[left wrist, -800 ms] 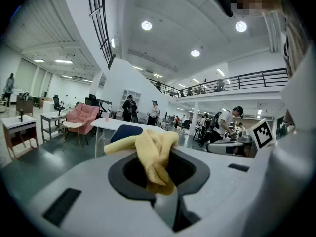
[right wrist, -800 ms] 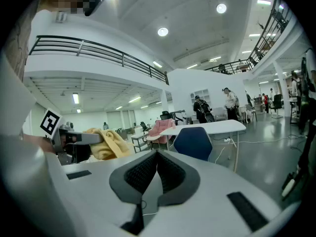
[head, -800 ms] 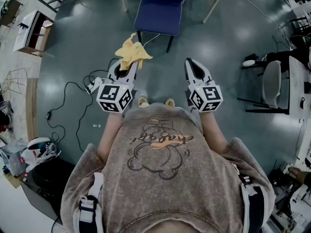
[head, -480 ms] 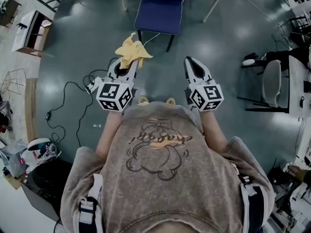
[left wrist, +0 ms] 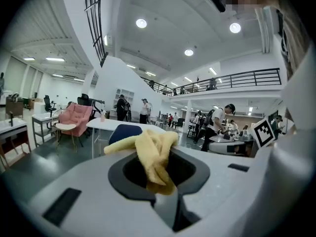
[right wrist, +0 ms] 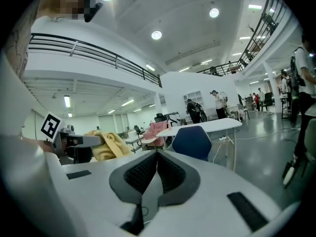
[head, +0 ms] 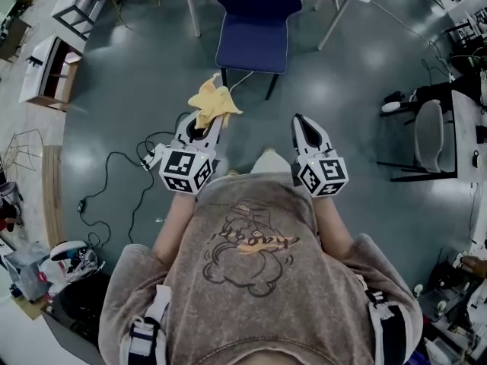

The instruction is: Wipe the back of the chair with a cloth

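A blue chair (head: 254, 20) stands ahead of me on the grey floor, its back (left wrist: 124, 132) facing me by a white table. A yellow cloth (head: 214, 103) hangs bunched from my left gripper (head: 211, 120), which is shut on it; the cloth (left wrist: 152, 154) drapes over the closed jaws. My right gripper (head: 302, 124) is held level beside the left one, shut with nothing in it. From the right gripper view I see the chair (right wrist: 192, 142) and the cloth (right wrist: 109, 145) off to the left. Both grippers are a short way from the chair.
A black cable (head: 114, 177) snakes over the floor at left. White table legs (head: 332, 13) flank the chair. A grey office chair (head: 426, 135) stands at right, shelving (head: 47, 59) at far left. People stand in the distant hall (left wrist: 144, 111).
The view has shifted forward a little; the chair and both grippers sit slightly lower in the picture. The cloth stays in the left gripper.
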Demonstrator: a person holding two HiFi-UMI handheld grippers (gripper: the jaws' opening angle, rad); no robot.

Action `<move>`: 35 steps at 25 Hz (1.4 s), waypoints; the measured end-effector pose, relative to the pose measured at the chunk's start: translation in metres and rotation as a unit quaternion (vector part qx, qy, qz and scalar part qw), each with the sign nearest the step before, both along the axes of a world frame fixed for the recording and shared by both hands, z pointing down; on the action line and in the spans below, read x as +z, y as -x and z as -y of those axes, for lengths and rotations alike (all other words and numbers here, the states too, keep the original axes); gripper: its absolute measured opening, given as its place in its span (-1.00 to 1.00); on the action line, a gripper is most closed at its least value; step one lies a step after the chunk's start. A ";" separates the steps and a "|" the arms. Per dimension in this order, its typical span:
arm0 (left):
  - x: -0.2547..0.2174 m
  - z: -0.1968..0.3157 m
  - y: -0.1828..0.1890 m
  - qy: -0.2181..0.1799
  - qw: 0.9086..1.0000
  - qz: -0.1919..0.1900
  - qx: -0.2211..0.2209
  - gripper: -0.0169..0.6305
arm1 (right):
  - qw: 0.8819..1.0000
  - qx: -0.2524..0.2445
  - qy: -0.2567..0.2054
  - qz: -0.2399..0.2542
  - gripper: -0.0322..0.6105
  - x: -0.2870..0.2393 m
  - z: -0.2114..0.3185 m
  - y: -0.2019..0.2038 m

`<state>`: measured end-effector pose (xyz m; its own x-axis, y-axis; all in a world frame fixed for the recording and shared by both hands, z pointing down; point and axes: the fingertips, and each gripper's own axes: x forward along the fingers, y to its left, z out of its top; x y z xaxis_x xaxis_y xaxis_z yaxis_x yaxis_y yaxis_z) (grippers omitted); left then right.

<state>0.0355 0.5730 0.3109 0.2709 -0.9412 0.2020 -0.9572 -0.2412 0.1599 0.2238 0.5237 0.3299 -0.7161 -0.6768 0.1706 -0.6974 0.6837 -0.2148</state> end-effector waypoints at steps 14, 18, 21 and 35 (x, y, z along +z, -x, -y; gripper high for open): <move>0.005 0.091 0.054 -0.002 1.000 -0.010 0.001 -0.70 | 1.000 0.014 0.009 0.005 -0.82 0.015 0.085 0.054; 0.004 0.137 0.060 0.002 1.000 -0.010 0.006 -0.70 | 1.000 0.013 0.011 0.009 -0.82 0.013 0.131 0.064; 0.003 0.179 0.065 0.004 1.000 -0.014 0.003 -0.70 | 1.000 0.018 0.018 0.006 -0.82 0.015 0.174 0.064; -0.015 0.373 0.076 0.012 0.999 -0.033 -0.030 -0.70 | 0.999 0.000 0.032 -0.002 -0.82 0.002 0.369 0.071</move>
